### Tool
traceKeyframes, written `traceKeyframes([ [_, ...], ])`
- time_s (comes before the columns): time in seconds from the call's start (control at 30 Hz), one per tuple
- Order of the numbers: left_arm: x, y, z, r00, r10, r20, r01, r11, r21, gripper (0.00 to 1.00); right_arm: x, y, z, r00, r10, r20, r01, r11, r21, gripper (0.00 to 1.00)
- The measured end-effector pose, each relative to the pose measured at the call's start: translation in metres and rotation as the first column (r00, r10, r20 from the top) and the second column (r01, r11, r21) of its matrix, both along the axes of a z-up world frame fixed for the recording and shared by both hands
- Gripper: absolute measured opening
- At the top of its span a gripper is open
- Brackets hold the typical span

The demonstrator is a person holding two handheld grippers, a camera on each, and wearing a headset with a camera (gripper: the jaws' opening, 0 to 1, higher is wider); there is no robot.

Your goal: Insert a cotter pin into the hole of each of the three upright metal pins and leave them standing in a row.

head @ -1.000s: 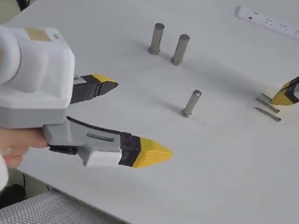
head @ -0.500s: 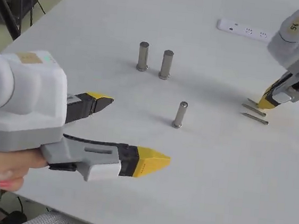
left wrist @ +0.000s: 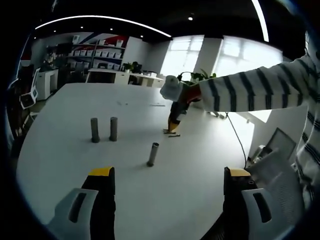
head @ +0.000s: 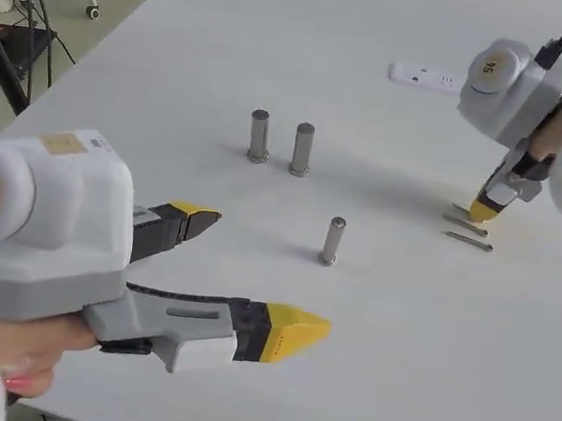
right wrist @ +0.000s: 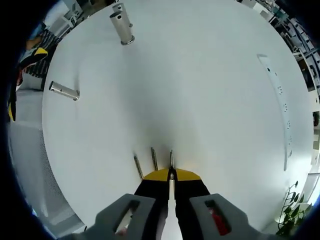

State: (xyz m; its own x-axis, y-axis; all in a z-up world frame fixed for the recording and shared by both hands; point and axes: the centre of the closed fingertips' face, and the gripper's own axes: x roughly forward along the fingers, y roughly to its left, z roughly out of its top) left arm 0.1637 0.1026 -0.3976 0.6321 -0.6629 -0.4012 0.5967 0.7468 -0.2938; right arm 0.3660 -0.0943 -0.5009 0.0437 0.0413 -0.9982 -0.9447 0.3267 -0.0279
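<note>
My right gripper (right wrist: 171, 174) is tip-down on the counter (head: 396, 363), jaws together, apparently nipping the near end of a cotter pin (right wrist: 171, 157) whose long axis runs straight ahead. My left gripper (left wrist: 168, 172), jaws apart, is nearer the lone metal pin (head: 332, 241)

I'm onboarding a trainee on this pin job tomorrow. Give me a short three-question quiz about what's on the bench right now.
1. True or false: all three metal pins stand upright on the table.
2. The left gripper is: A open and empty; B shut on a metal pin; C shut on nothing.
3. Fill in: ___ cotter pins lie at the right gripper, counting the one it pinches.
Key: 1 true; 2 A; 3 three.
</note>
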Motion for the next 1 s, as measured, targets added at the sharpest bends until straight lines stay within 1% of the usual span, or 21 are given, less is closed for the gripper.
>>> traceKeyframes([
  [0.1, -0.002, 0.004, -0.002, 1.000, 0.000, -0.006, 0.000, 1.000, 0.003, 0.88, -0.001, 0.001, 0.000, 1.000, 0.027, 0.006, -0.027, 0.999, -0.036, 0.00],
  [0.2, -0.005, 0.007, -0.003, 1.000, 0.000, -0.008, 0.001, 1.000, 0.012, 0.88, -0.003, 0.001, 0.000, 0.998, 0.068, 0.010, -0.067, 0.995, -0.079, 0.00],
  [0.3, -0.006, 0.012, -0.003, 1.000, 0.016, -0.002, -0.016, 1.000, 0.025, 0.88, -0.004, 0.000, 0.000, 0.997, 0.070, 0.011, -0.069, 0.994, -0.087, 0.00],
  [0.37, -0.007, 0.014, -0.002, 1.000, 0.018, -0.002, -0.018, 0.999, 0.026, 0.88, -0.004, 0.000, -0.001, 0.998, 0.066, 0.009, -0.065, 0.993, -0.095, 0.00],
  [0.47, -0.010, 0.014, -0.001, 1.000, 0.015, -0.001, -0.015, 1.000, 0.024, 0.88, -0.010, 0.002, 0.000, 0.995, 0.101, 0.008, -0.099, 0.987, -0.129, 0.00],
  [0.57, -0.013, 0.011, -0.002, 1.000, 0.012, -0.007, -0.012, 1.000, 0.025, 0.88, -0.012, 0.002, 0.001, 0.997, 0.081, 0.006, -0.079, 0.986, -0.145, 0.00],
  [0.63, -0.013, 0.009, -0.001, 1.000, 0.015, -0.005, -0.014, 1.000, 0.027, 0.87, -0.015, 0.002, 0.002, 0.995, 0.095, 0.005, -0.093, 0.983, -0.159, 0.00],
  [0.7, -0.013, 0.006, 0.001, 1.000, 0.017, 0.000, -0.017, 1.000, 0.022, 0.87, -0.017, 0.002, 0.002, 0.994, 0.105, 0.008, -0.102, 0.981, -0.166, 0.00],
  [0.77, -0.014, 0.003, 0.002, 1.000, 0.018, 0.003, -0.018, 1.000, 0.022, 0.86, -0.014, -0.001, 0.002, 0.994, 0.108, 0.009, -0.105, 0.981, -0.164, 0.00],
  [0.87, -0.012, -0.001, 0.004, 1.000, 0.021, 0.003, -0.021, 1.000, 0.023, 0.85, -0.016, -0.001, 0.003, 0.994, 0.109, 0.012, -0.106, 0.983, -0.148, 0.00],
  [0.9, -0.012, -0.003, 0.006, 1.000, 0.021, 0.012, -0.021, 0.999, 0.025, 0.85, -0.016, -0.001, 0.004, 0.994, 0.108, 0.012, -0.106, 0.984, -0.141, 0.00],
  [0.93, -0.011, -0.005, 0.008, 1.000, 0.024, 0.018, -0.024, 0.999, 0.021, 0.85, -0.016, -0.001, 0.004, 0.996, 0.090, 0.009, -0.088, 0.988, -0.123, 0.00],
  [1.0, -0.009, -0.009, 0.012, 0.999, 0.026, 0.026, -0.026, 1.000, 0.009, 0.85, -0.018, -0.001, 0.005, 0.996, 0.091, 0.002, -0.090, 0.990, -0.109, 0.00],
])
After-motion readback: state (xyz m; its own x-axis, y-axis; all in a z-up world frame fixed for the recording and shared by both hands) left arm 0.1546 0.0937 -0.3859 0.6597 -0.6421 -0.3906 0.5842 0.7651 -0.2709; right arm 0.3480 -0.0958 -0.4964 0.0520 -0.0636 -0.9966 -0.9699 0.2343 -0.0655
